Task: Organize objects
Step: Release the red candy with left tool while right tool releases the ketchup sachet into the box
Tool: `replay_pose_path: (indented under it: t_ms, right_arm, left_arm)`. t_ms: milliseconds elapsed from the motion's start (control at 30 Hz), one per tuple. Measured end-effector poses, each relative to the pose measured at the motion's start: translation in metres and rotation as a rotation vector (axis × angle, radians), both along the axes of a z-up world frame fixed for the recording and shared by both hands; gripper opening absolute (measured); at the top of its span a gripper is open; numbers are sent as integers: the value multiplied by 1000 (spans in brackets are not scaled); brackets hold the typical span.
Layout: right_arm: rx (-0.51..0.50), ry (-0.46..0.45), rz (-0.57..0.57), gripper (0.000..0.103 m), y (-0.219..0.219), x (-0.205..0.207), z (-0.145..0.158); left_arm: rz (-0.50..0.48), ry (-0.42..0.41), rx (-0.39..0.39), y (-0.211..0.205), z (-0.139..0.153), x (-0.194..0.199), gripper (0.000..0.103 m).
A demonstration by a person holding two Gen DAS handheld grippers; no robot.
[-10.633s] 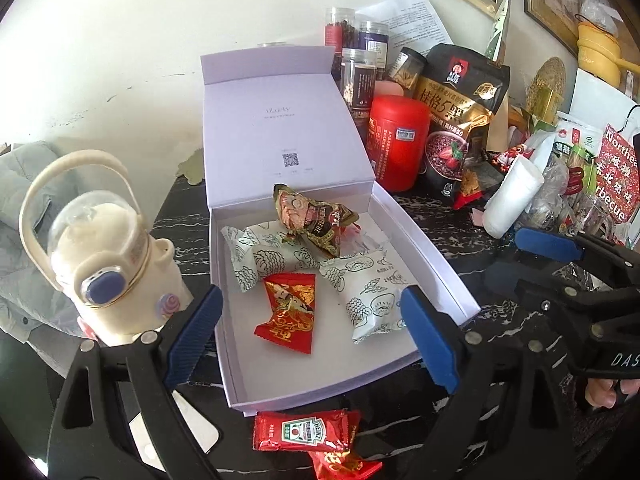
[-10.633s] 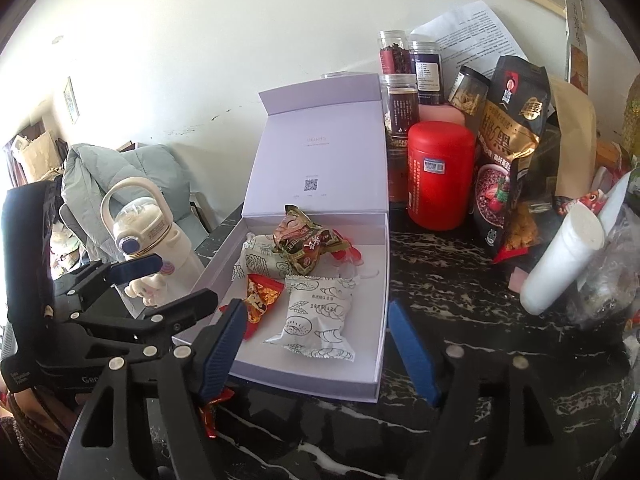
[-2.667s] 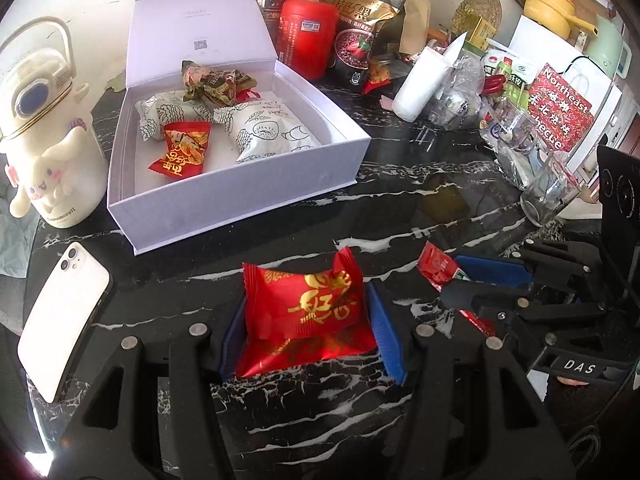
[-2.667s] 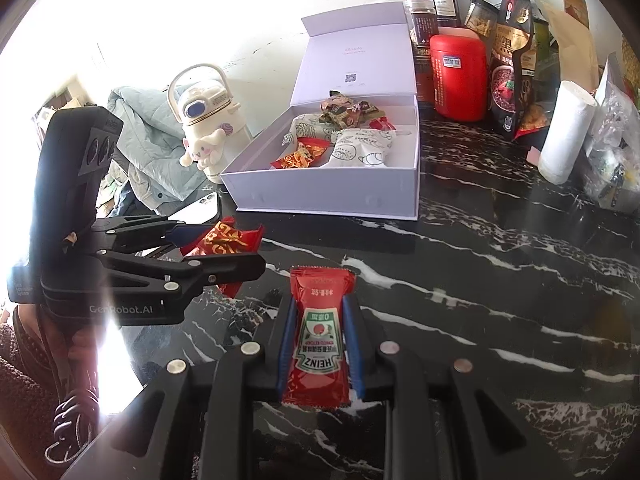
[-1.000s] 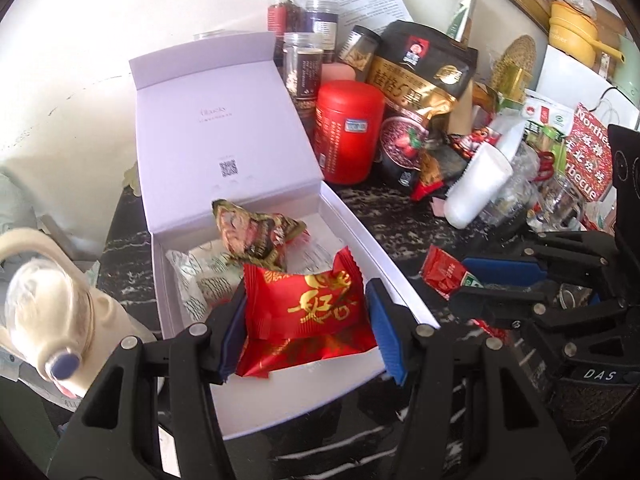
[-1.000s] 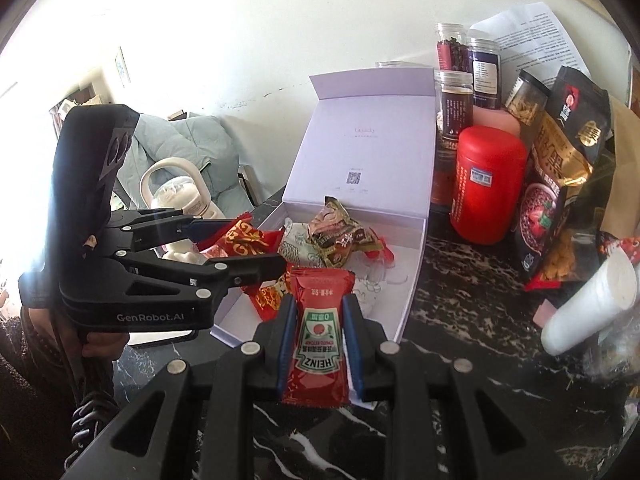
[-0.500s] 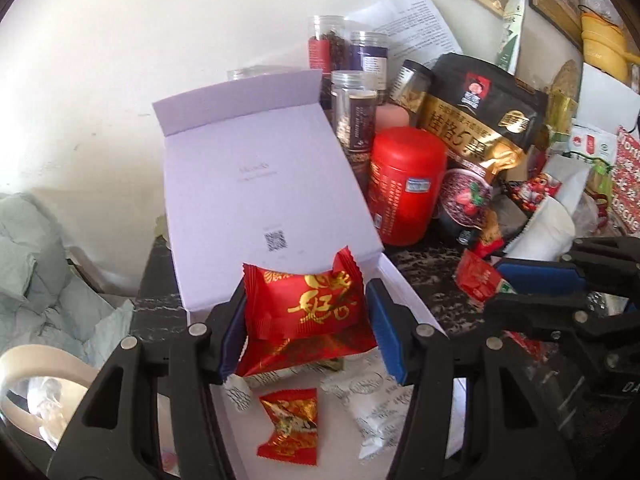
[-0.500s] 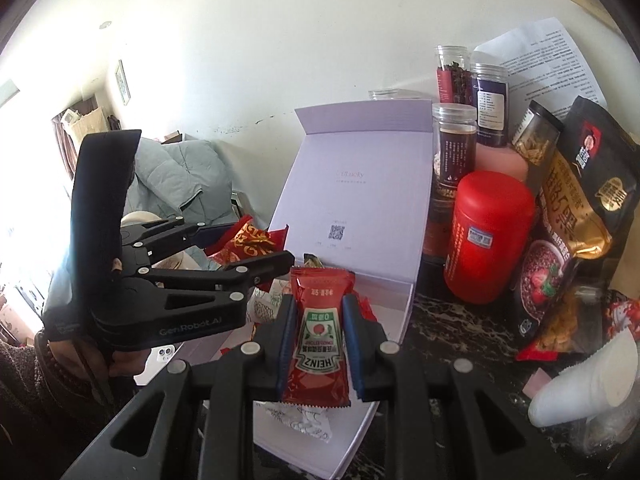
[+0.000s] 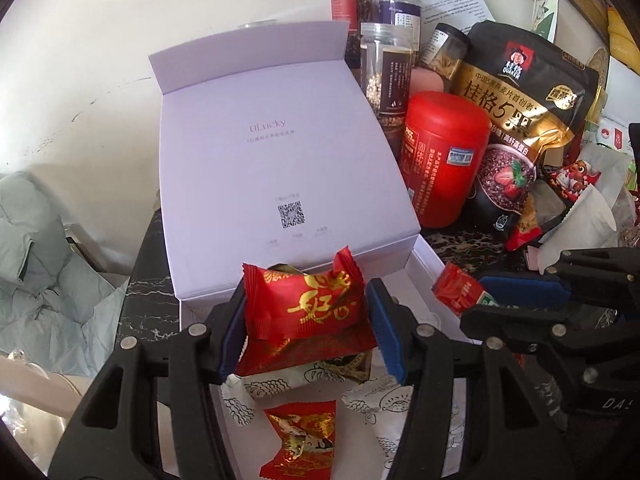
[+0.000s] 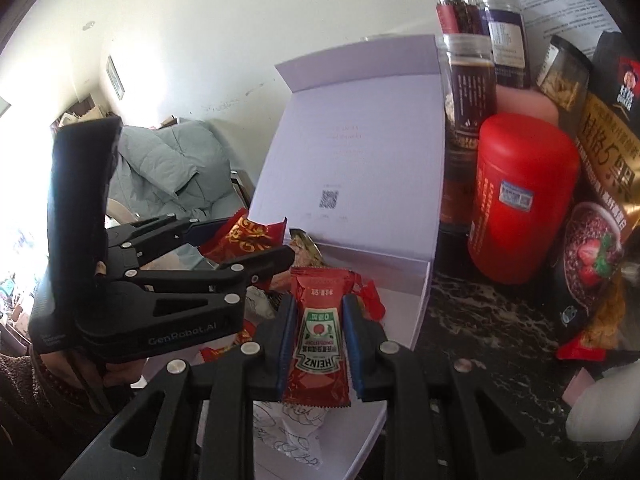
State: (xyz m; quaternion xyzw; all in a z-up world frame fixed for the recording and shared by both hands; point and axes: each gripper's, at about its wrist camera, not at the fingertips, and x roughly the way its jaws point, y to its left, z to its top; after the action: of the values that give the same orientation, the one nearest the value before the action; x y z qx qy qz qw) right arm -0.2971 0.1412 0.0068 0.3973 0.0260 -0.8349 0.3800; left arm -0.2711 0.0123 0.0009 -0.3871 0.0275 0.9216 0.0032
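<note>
**A:** What sits nearest each camera?

**B:** On the left, the left gripper (image 9: 306, 330) has its blue pads clamped on a puffy red foil candy packet with gold characters (image 9: 306, 312). The packet lies crosswise between the fingers, its crimped ends pointing toward and away from the camera, and it hangs above the open lavender cardboard gift box (image 9: 430, 276). On the right, the right gripper (image 10: 316, 344) is closed tight on a slim red Heinz ketchup sachet (image 10: 318, 338).

**A:** Which way does the sachet run?

**B:** Its long axis runs straight along the fingers, one crimped end near the camera, the other pointing out toward the box. The printing reads upside down from that view. It hangs over the box's near part.

**A:** And inside the box?

**B:** Below the left gripper lies a small red and gold wrapped sweet (image 9: 300, 446), beside white printed snack pouches (image 9: 384, 408). Farther in, a gold-brown wrapper peeks from behind the held packet.

**A:** Beyond that?

**B:** The box's lid (image 9: 272, 152) stands upright, with a QR code on its inner face. Just right of it is a red cylindrical canister (image 9: 444, 160), then a black Quaker oats bag (image 9: 524, 120), with clear jars (image 9: 386, 68) behind. A person's hand (image 10: 80, 376) grips the left tool's handle in the right view.
</note>
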Motion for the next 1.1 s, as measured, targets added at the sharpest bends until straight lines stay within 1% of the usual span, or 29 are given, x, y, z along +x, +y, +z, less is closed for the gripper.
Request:
replay_pose_path:
  t_ms: [67, 133, 233, 300, 367, 500, 567, 667, 800, 833, 867, 900, 933, 967, 1000, 1033, 1067, 1100]
  right_arm:
    - [1, -38, 10, 23, -3, -4, -10]
    - [40, -39, -7, 23, -7, -6, -16]
    - [40, -56, 6, 23, -10, -7, -21]
    - [57, -68, -5, 24, -11, -9, -25]
    - [86, -77, -23, 24, -13, -9, -31]
    - [96, -101, -25, 25, -14, -12, -36]
    - [99, -100, -37, 27, -13, -13, -34]
    - [88, -91, -81, 28, -8, -16, -29]
    - [73, -89, -73, 30, -4, -12, -22]
    - [68, -87, -73, 35, -4, -11, -20]
    - [60, -86, -74, 45, -3, -10, -18]
    - [58, -82, -78, 48, 0, -11, -15]
    - [63, -68, -86, 49, 2, -9, -12]
    - [67, -53, -94, 49, 4, -8, -8]
    - [68, -40, -100, 49, 3, -7, -4]
    - [67, -29, -103, 49, 3, -4, -2]
    - [68, -20, -104, 49, 3, -2, 1]
    - [70, -12, -106, 49, 5, 0, 5]
  left_arm:
    - [3, -19, -34, 4, -9, -3, 55]
    - [1, -51, -24, 4, -16, -8, 55]
    - [11, -80, -20, 2, -24, -12, 55]
    - [16, -100, -9, -1, -28, -14, 55]
    - [15, -106, -9, -2, -29, -14, 56]
    - [12, -117, -19, 2, -31, -15, 56]
    - [13, -116, -25, 3, -30, -15, 56]
    - [27, -106, -25, 3, -27, -15, 57]
    - [42, -94, -29, 3, -21, -13, 59]
    - [43, -89, -26, 2, -19, -12, 61]
    - [43, -79, -20, 2, -16, -11, 63]
    - [45, -66, -17, 3, -13, -9, 64]
    - [48, -53, -22, 3, -9, -7, 68]
    - [48, -41, -29, 4, -5, -5, 75]
    - [47, -33, -34, 4, -2, -4, 78]
    - [50, -22, -35, 3, 2, -2, 85]
    - [55, -15, -34, 2, 5, -1, 87]
    - [59, -9, -32, 2, 7, -1, 88]
